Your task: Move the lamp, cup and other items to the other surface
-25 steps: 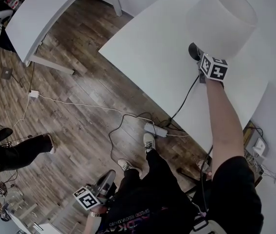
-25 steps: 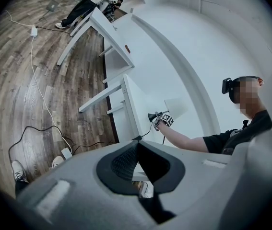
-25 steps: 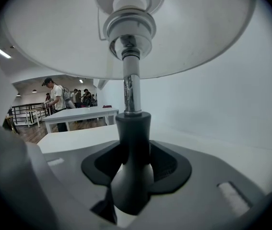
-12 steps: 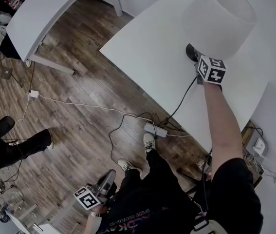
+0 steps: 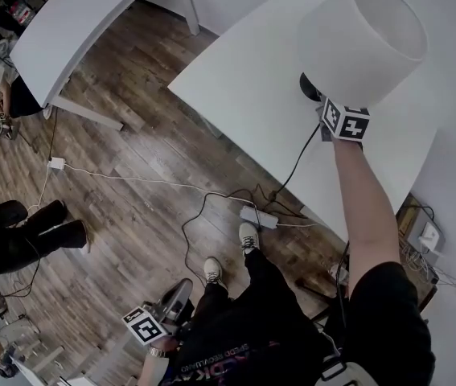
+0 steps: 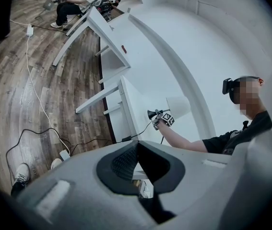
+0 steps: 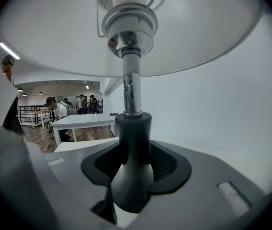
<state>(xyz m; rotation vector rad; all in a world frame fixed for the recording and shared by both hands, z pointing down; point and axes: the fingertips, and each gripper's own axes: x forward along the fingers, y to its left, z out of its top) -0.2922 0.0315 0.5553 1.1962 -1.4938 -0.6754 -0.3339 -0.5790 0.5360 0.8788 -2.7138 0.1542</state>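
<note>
A lamp with a white shade (image 5: 364,43) and a dark base (image 5: 309,87) hangs just above the white table (image 5: 244,79). My right gripper (image 5: 319,98) is shut on its dark lower stem (image 7: 132,171), under the chrome rod (image 7: 131,92). The lamp's black cord (image 5: 296,163) trails off the table edge down to the floor. My left gripper (image 5: 181,289) hangs low beside the person's legs, jaws together with nothing between them. In the left gripper view the lamp (image 6: 178,105) and the right gripper (image 6: 158,116) show far off, past my left gripper's own jaws (image 6: 136,145).
A white power strip (image 5: 257,215) and loose cables lie on the wooden floor under the table edge. A second white table (image 5: 75,22) stands at upper left. People sit or stand along the left edge (image 5: 26,240). The wall is close on the right.
The lamp and my right gripper have shifted slightly up and left in the head view, the base coming off the table. The person's feet have stepped forward. The left gripper stayed put.
</note>
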